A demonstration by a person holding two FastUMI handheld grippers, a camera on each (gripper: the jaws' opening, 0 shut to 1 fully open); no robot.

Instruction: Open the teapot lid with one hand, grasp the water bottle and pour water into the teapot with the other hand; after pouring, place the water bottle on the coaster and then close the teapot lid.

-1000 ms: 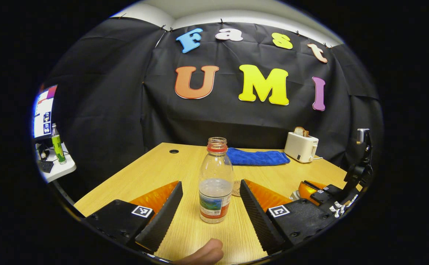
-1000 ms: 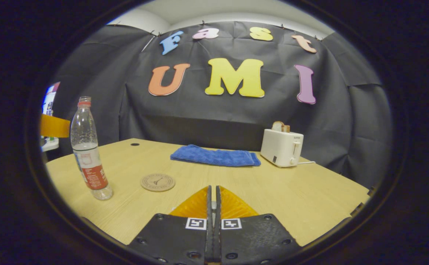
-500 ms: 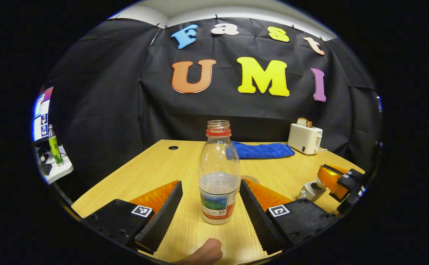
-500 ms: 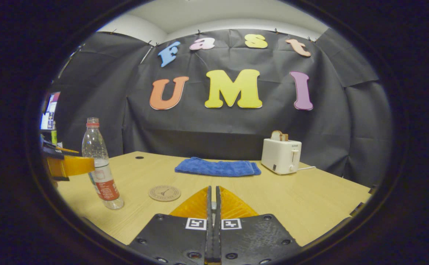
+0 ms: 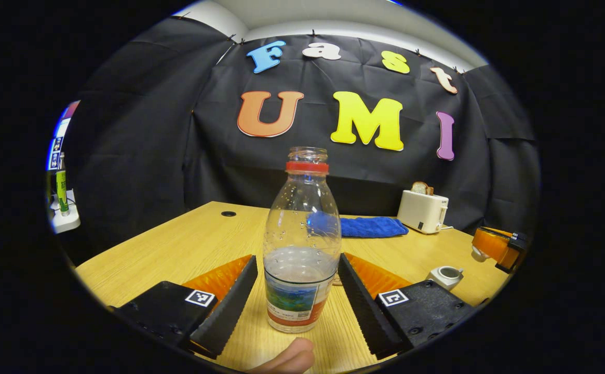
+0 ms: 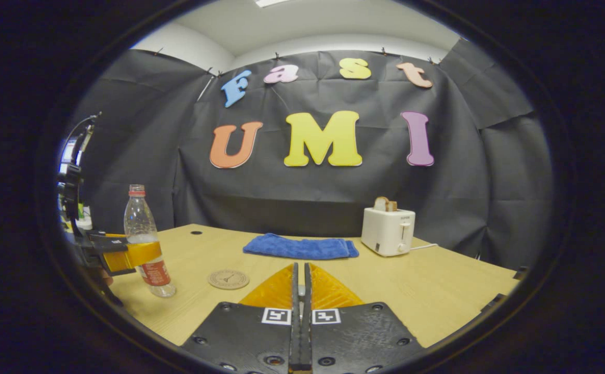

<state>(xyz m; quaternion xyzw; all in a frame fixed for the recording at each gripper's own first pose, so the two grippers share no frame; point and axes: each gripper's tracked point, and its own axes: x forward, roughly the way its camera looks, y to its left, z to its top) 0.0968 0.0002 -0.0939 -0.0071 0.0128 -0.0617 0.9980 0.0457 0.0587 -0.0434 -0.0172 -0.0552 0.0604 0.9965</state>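
Clear plastic water bottle (image 5: 302, 244), frame centre, now sits between open left gripper (image 5: 297, 291) fingers, ungrasped; right gripper (image 6: 300, 291) closed, contents unclear.

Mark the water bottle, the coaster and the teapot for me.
water bottle (image 5: 302, 228): left gripper view, on its clear body above the waterline.
coaster (image 6: 228, 279): right gripper view, on its round top face.
teapot (image 5: 445, 275): left gripper view, on its pale body below the open mouth.

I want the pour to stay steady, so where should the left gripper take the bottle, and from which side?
Grip the bottle on its straight lower body, about at the label, coming level from the near side as the left gripper now does: it stands upright between the open fingers. The shoulder above tapers, and the uncapped mouth must stay clear for pouring into the teapot.
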